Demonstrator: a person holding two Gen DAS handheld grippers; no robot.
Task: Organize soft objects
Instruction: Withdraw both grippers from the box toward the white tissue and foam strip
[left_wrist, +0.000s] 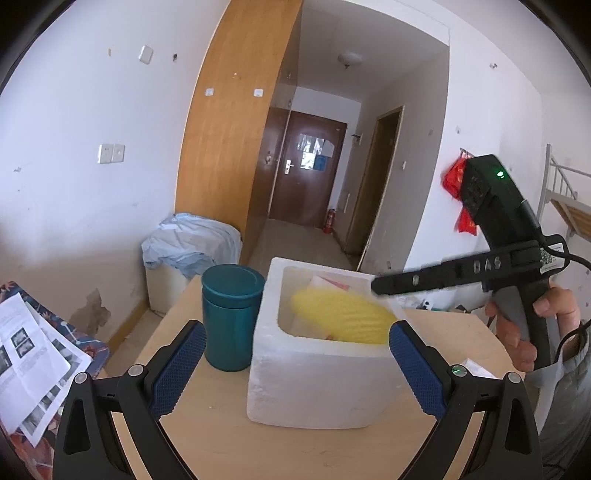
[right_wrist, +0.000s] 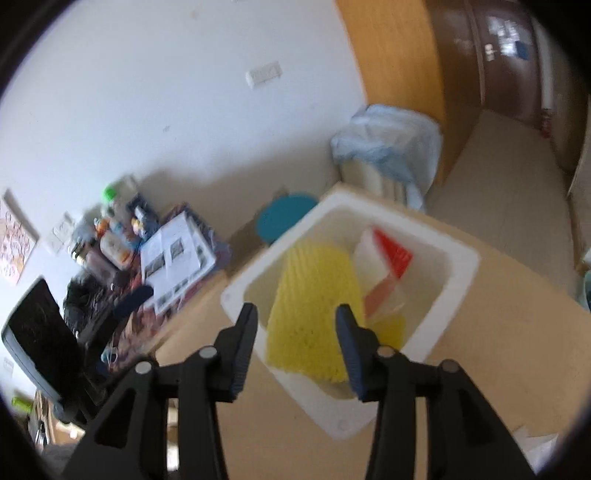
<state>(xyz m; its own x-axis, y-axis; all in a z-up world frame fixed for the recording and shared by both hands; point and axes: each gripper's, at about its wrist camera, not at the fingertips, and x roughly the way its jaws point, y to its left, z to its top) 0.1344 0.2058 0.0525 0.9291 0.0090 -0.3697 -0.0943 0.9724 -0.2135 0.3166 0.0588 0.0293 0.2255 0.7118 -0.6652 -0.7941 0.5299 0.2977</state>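
Note:
A white foam box stands on the wooden table. A yellow foam net lies inside it, over a red and white packet. My left gripper is open, and its blue pads flank the near corners of the box without touching it. My right gripper hangs above the box, pointing down at the yellow net. Its jaws are apart and the pads stand clear of the net. The left wrist view shows that right gripper over the far right rim, held by a hand.
A teal lidded canister stands against the box's left side. Printed papers lie on a cluttered surface at the left. A bin with a pale blue bag sits beyond the table's far edge. A corridor leads to a brown door.

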